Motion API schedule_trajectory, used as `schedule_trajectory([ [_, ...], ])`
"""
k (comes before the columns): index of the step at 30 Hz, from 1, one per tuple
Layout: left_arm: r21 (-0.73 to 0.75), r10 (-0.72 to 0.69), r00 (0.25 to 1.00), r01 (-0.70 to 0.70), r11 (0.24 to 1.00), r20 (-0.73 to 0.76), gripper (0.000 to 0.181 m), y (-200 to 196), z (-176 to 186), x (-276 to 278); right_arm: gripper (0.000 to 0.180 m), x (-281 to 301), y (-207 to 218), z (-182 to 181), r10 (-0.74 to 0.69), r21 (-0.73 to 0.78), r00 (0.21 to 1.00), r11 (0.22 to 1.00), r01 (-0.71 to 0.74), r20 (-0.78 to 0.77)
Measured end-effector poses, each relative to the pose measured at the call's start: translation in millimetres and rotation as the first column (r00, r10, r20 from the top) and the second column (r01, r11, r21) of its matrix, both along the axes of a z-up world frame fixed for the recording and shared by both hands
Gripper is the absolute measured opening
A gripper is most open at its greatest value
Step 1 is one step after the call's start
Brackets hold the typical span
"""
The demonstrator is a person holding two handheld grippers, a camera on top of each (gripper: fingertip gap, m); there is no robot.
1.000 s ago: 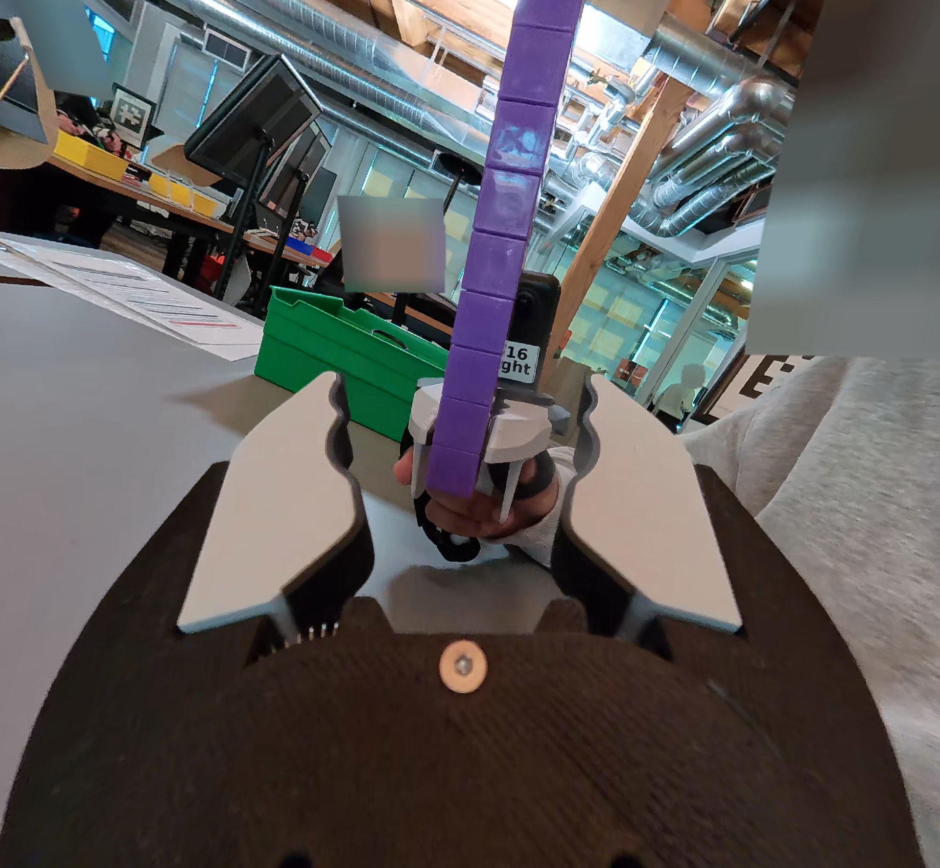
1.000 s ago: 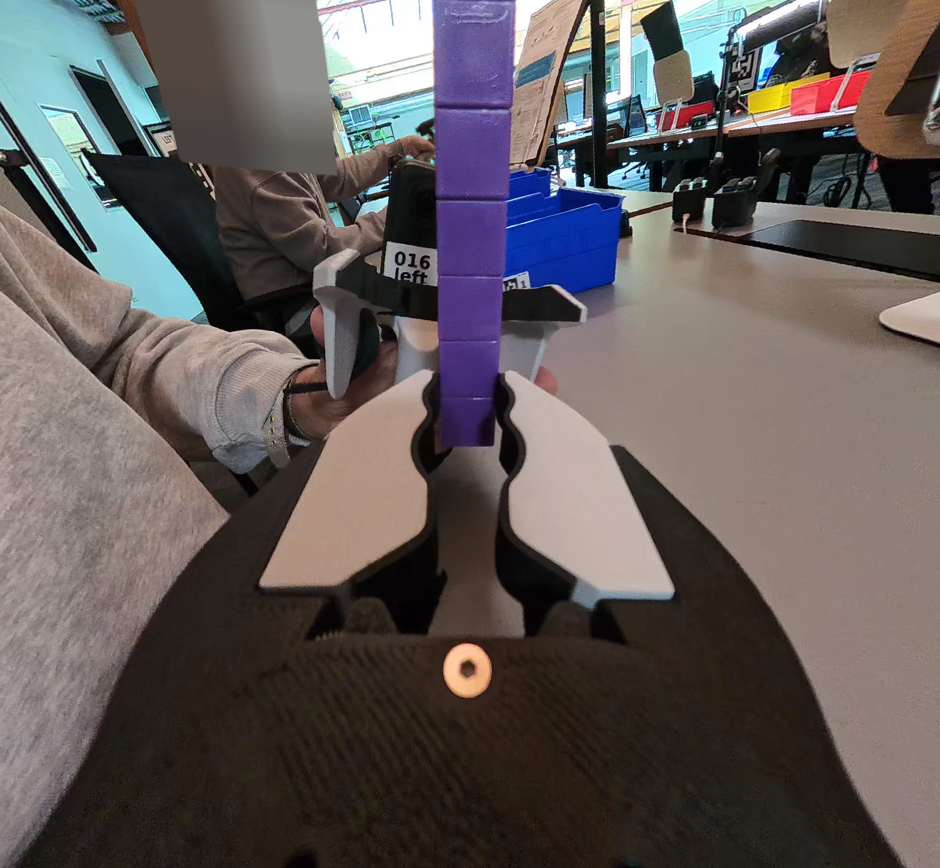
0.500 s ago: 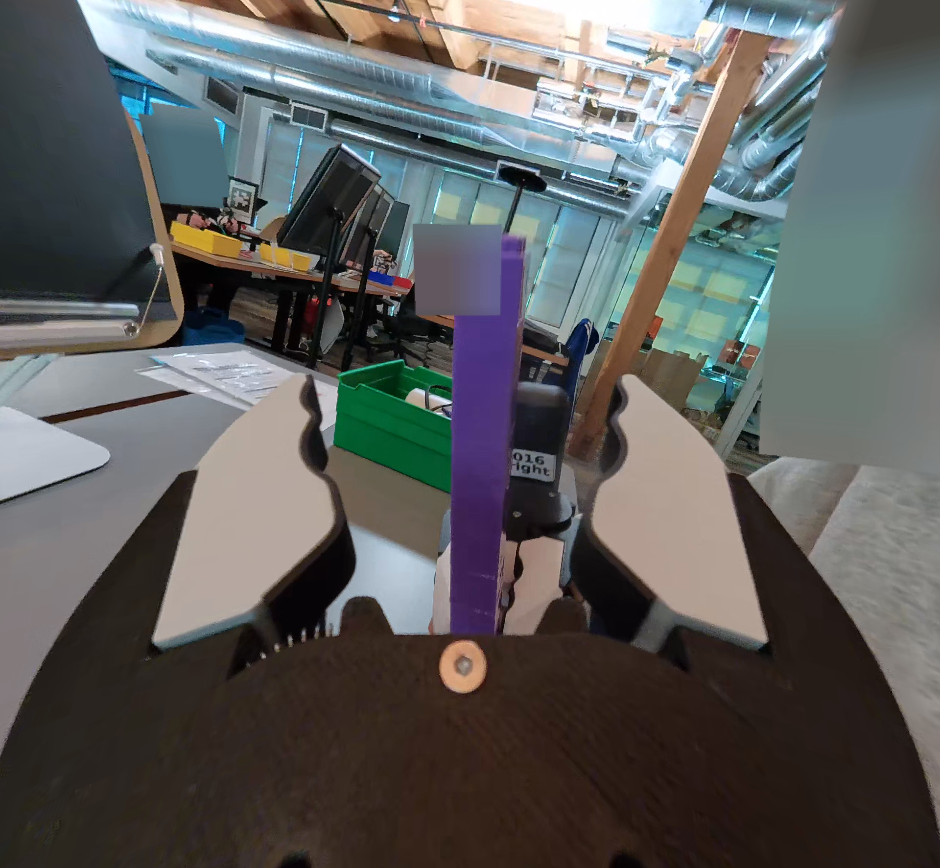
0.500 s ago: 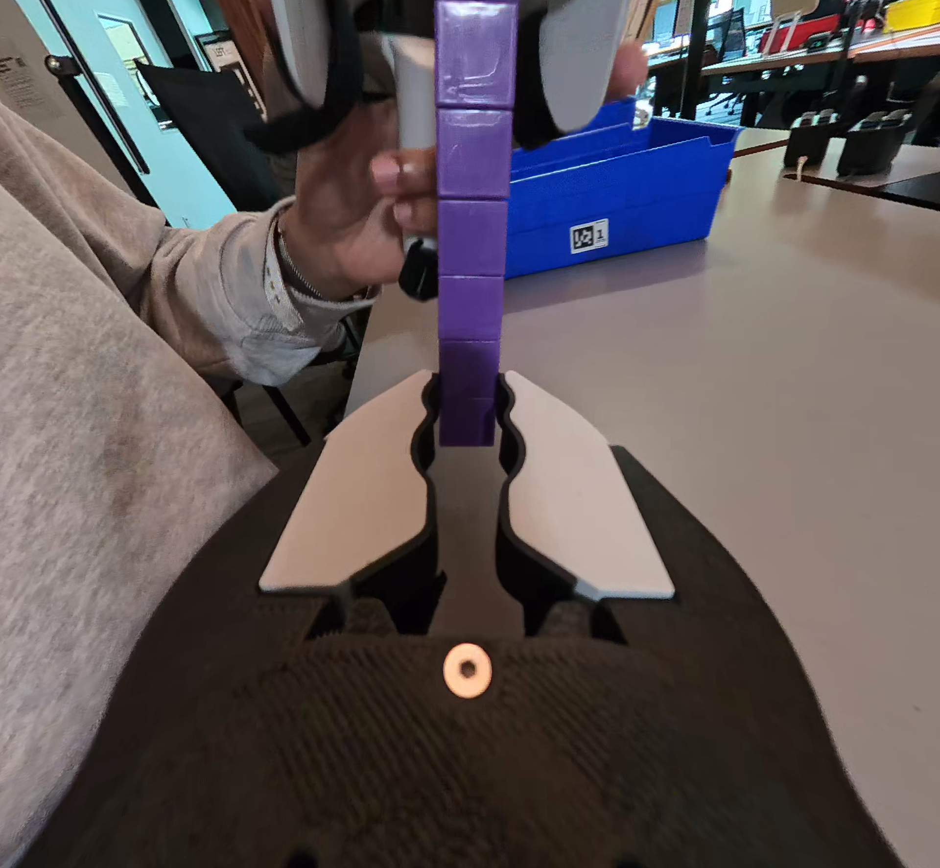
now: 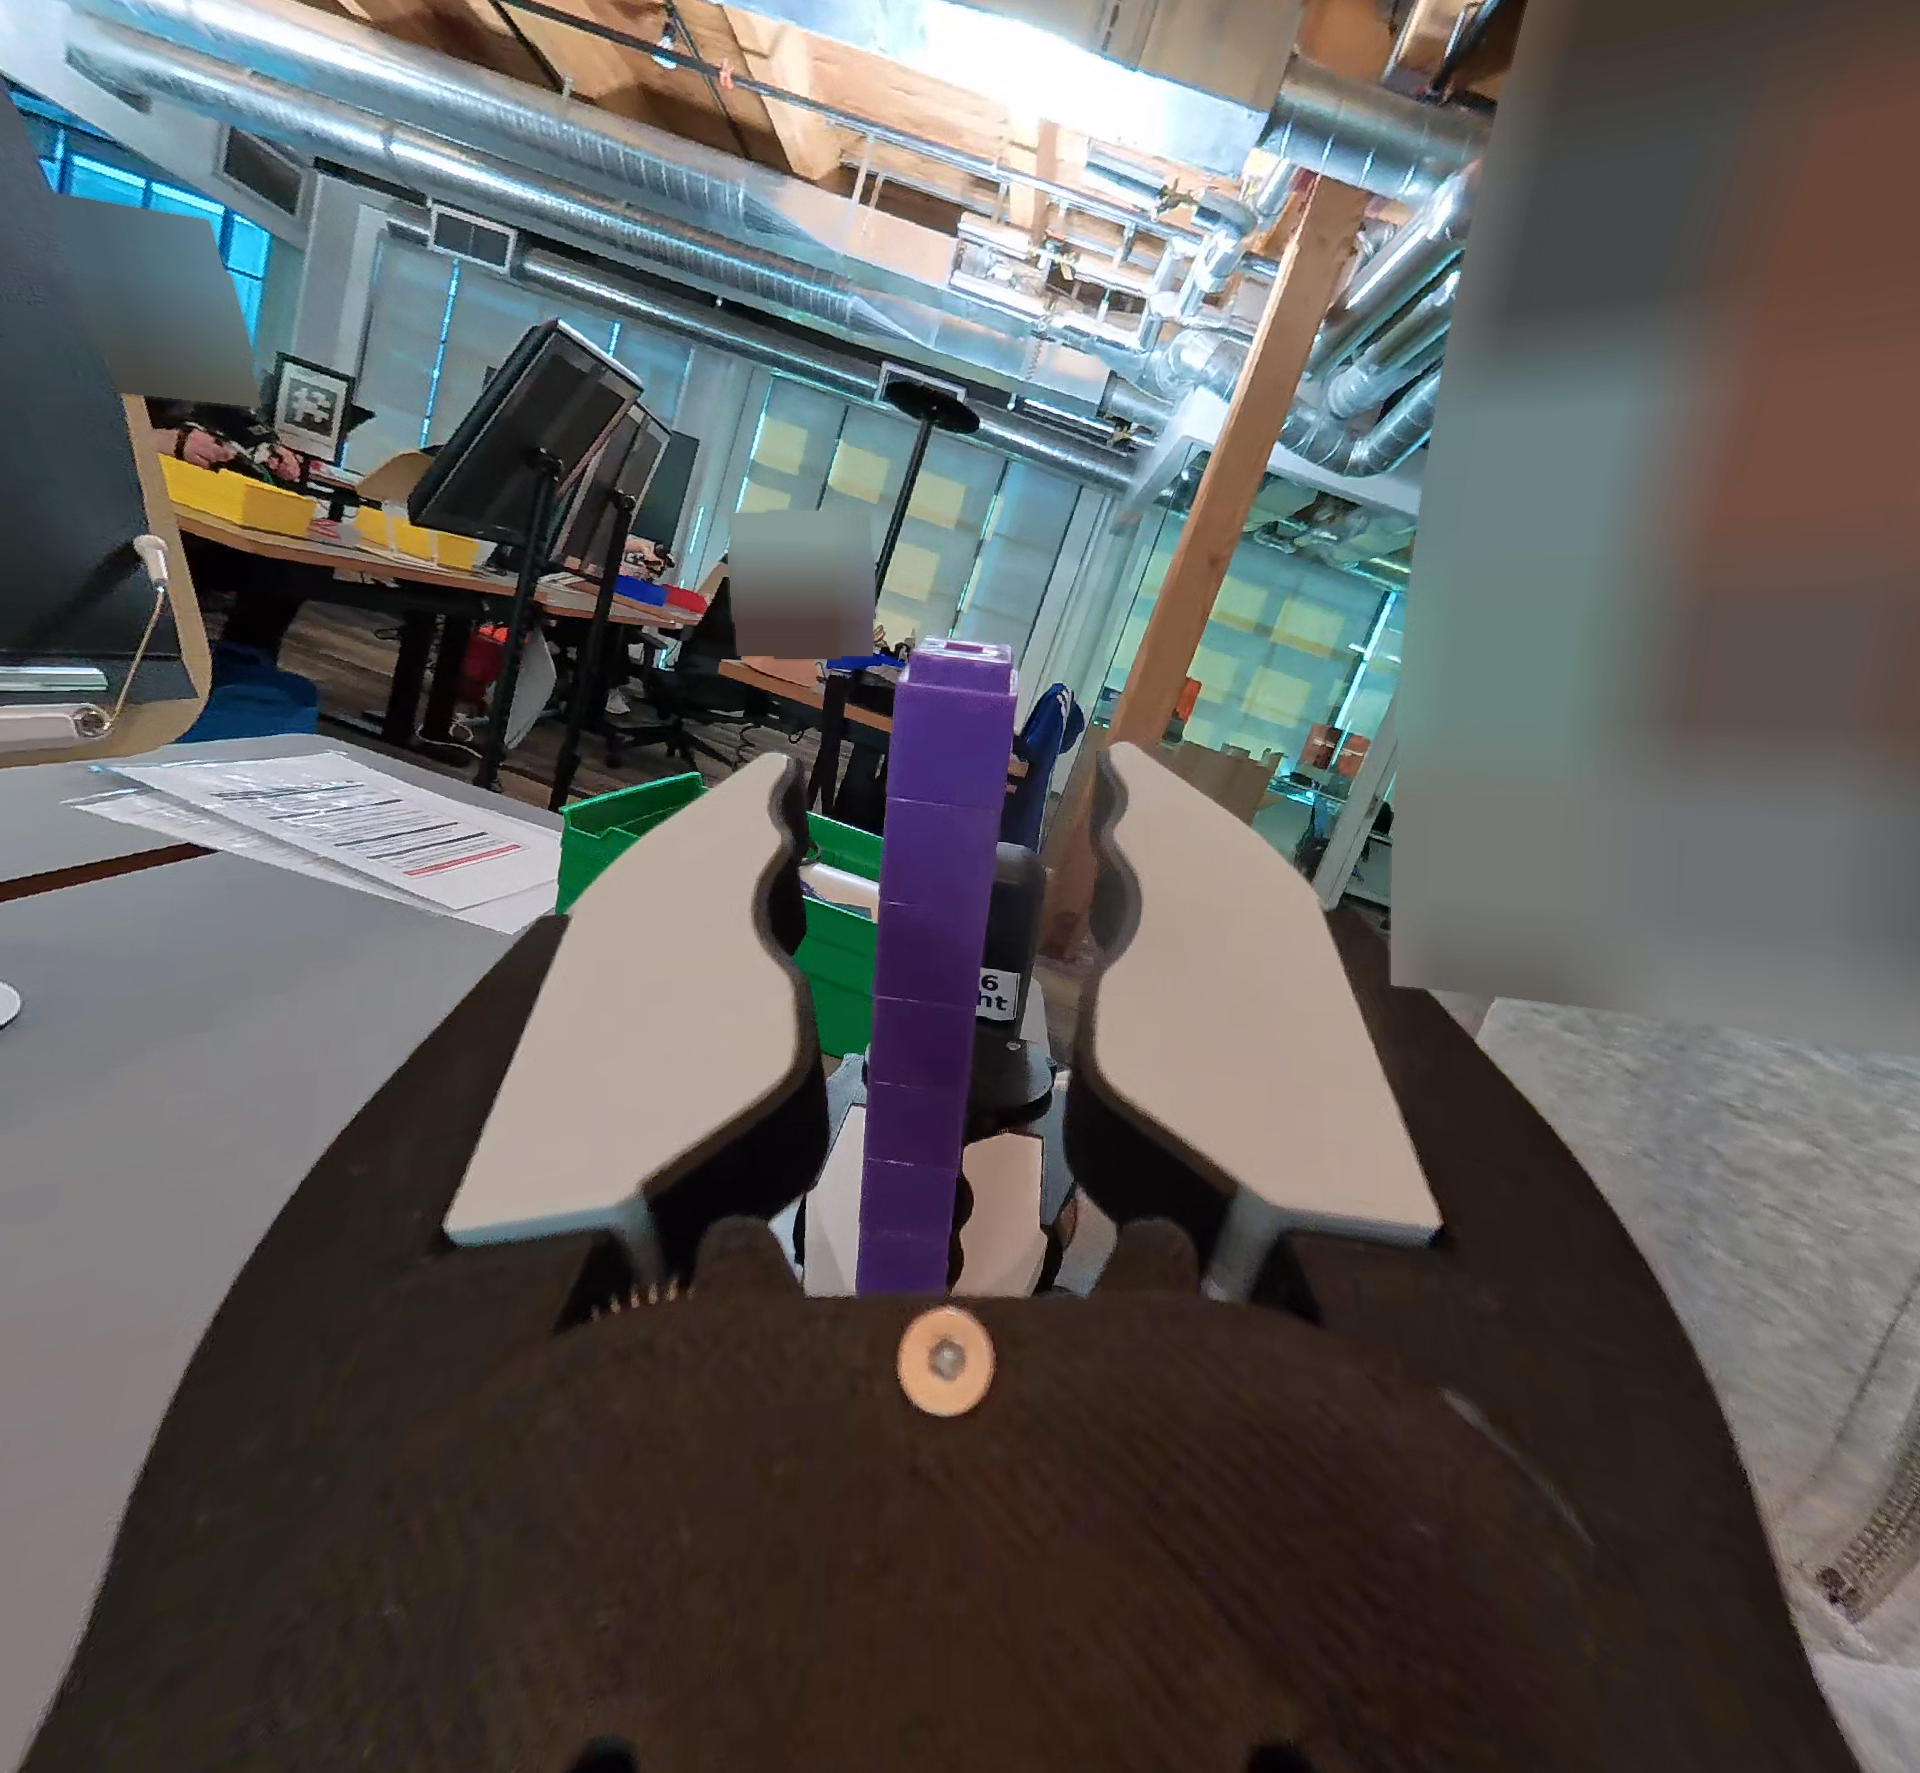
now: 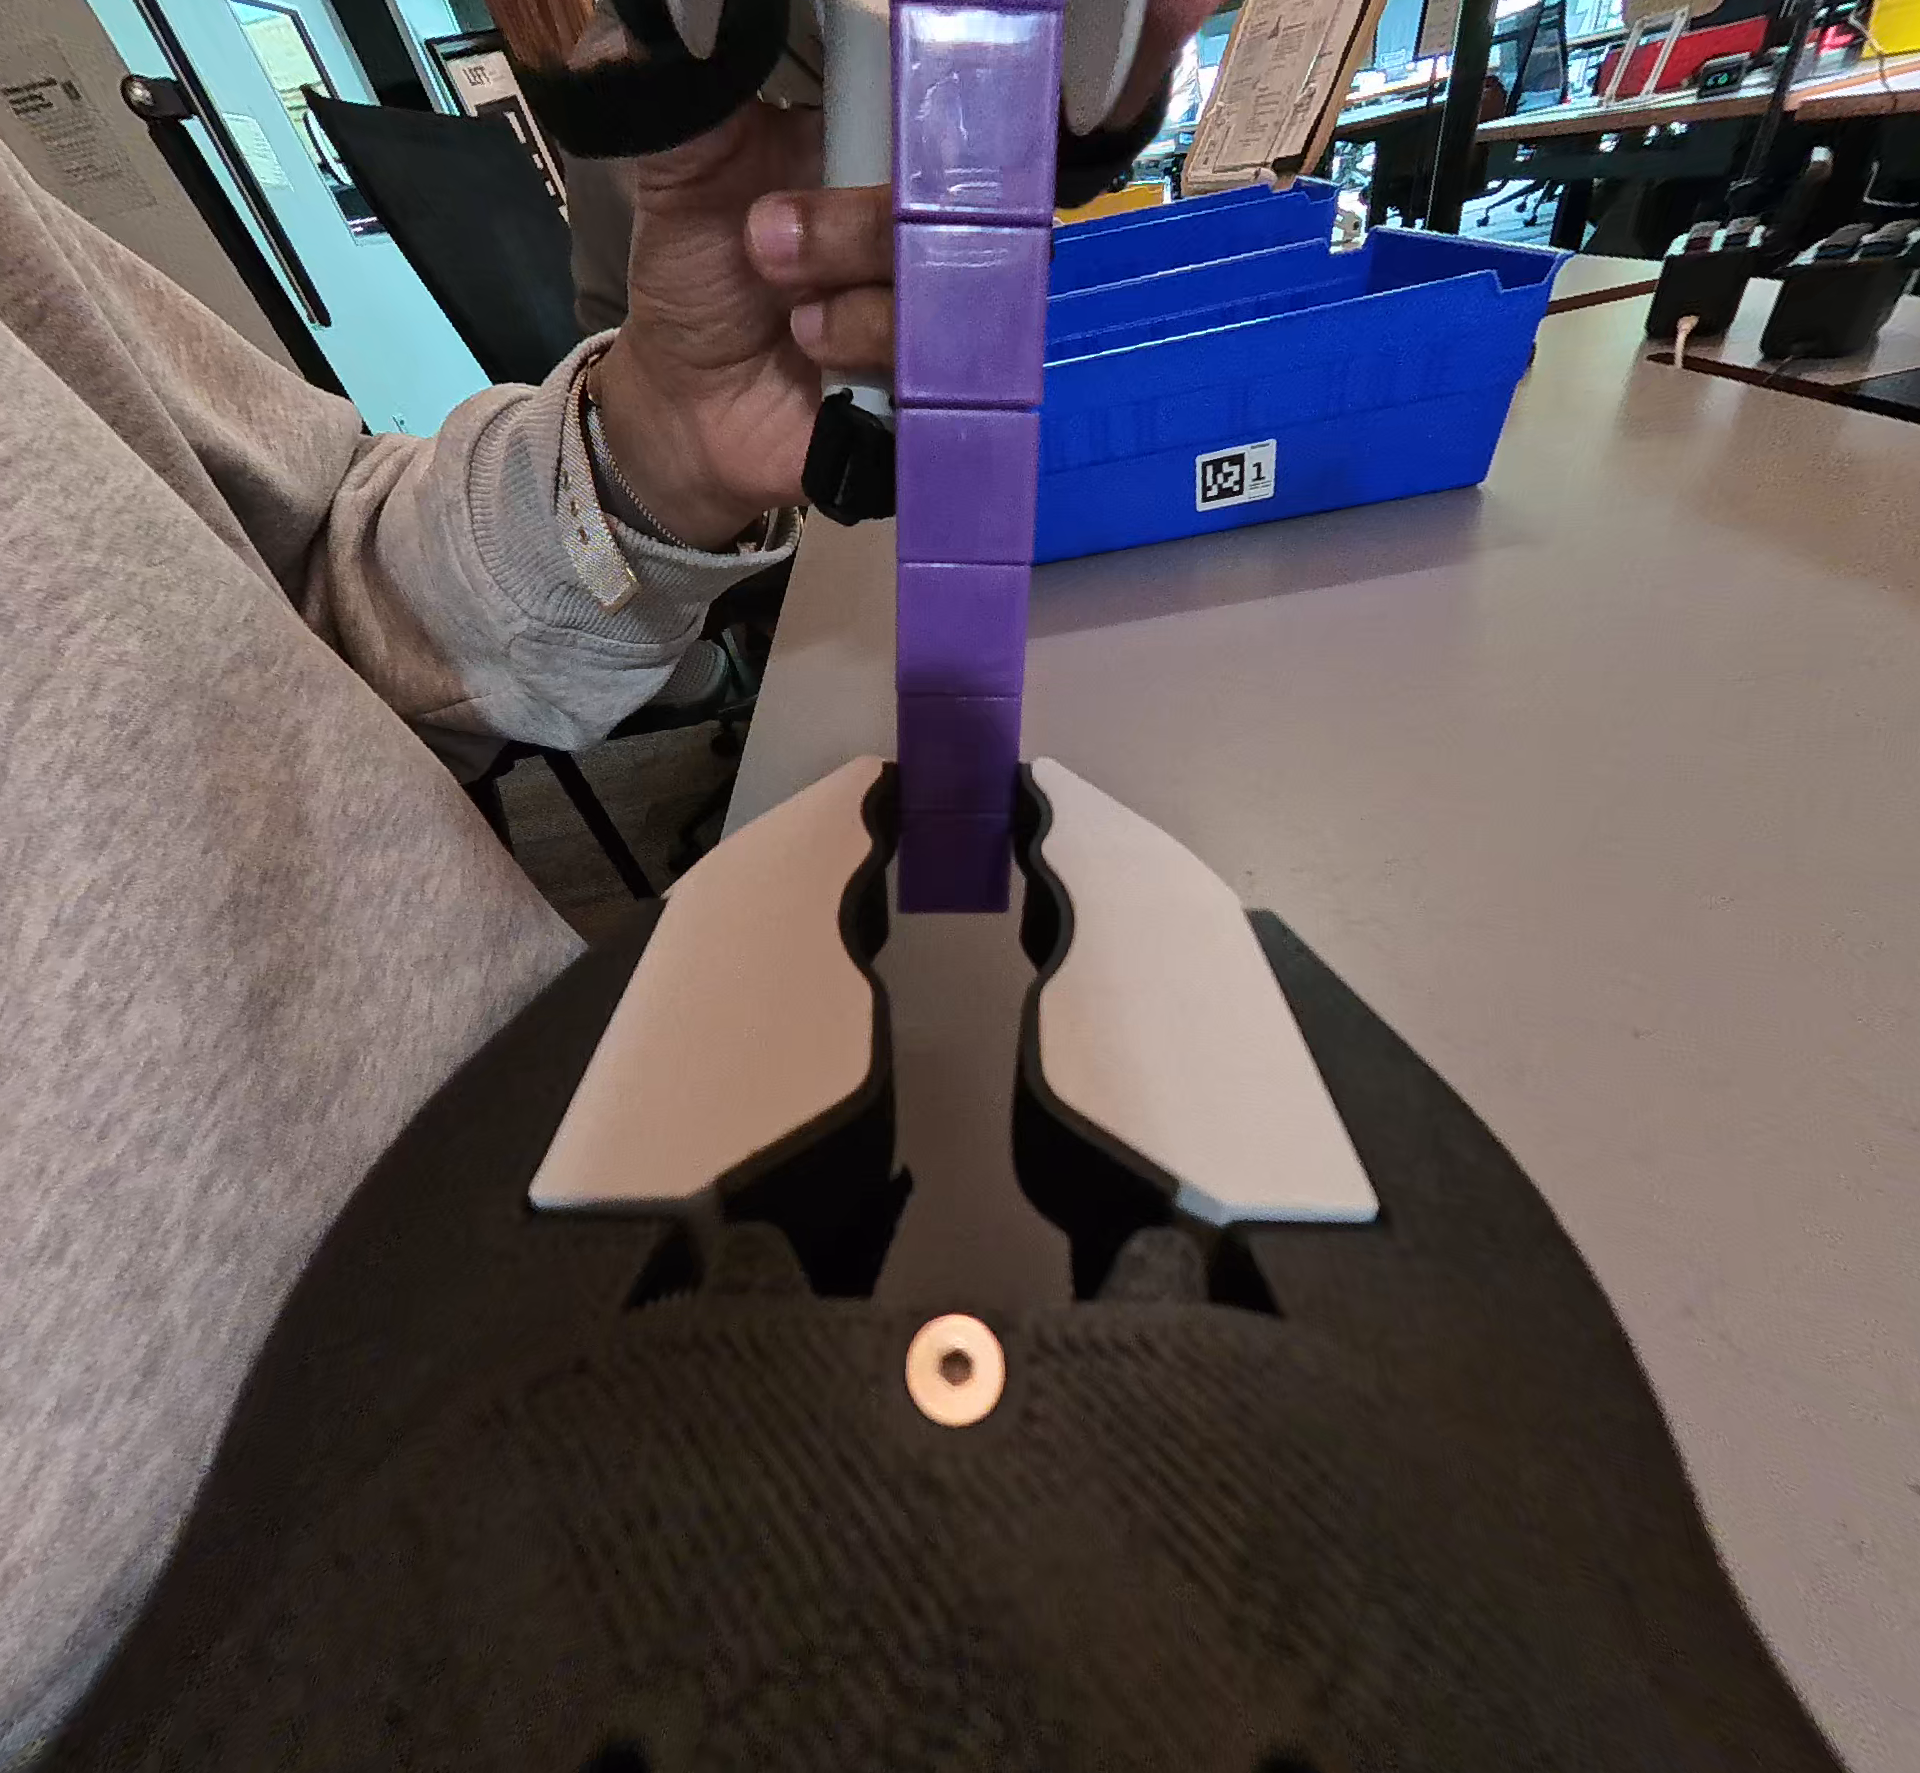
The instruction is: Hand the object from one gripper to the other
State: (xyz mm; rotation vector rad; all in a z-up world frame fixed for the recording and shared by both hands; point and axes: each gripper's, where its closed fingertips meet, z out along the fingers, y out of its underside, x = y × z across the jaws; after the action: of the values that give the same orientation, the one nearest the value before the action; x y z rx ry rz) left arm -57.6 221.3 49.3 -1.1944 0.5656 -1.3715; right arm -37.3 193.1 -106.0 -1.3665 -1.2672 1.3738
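Right tongs [image 6: 954, 824] pinch glossy purple segmented bar [image 6: 971, 435]; left tongs [image 5: 948, 824] gape wide.

Purple rod of snap-together cubes [image 6: 966, 476], glossy, seams visible between segments. Upright, off the table. Bottom end clamped between the right gripper [image 6: 958, 835] jaws; upper part standing in the gap of the left gripper [image 5: 943, 850], touching neither finger.

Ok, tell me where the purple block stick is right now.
The purple block stick stands upright, its bottom end clamped in the right gripper. In the left wrist view it rises between the open left gripper fingers, touching neither, with the green bin behind.
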Motion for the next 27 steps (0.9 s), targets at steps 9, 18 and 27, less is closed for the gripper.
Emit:
schedule_trajectory([
  [9, 0.056, 0.008, 1.0, -0.007, 0.998, -0.012, 0.028, -6.5, 4.0, 0.2, 0.022, -0.1, -1.9, 0.5, 0.006, 0.008, 1.0, 1.0, -0.006, -0.001],
  [18, 0.068, 0.03, 0.999, -0.028, 0.997, -0.028, 0.021, -5.4, 1.1, 0.6, 0.022, -0.6, -2.9, 0.0, 0.011, 0.013, 1.0, 1.0, -0.011, 0.001],
  [27, 0.077, 0.055, 0.998, -0.053, 0.996, -0.033, 0.02, -4.6, 1.5, -0.9, 0.025, 0.2, 0.5, 1.9, -0.007, -0.002, 1.0, 1.0, 0.007, -0.015],
])
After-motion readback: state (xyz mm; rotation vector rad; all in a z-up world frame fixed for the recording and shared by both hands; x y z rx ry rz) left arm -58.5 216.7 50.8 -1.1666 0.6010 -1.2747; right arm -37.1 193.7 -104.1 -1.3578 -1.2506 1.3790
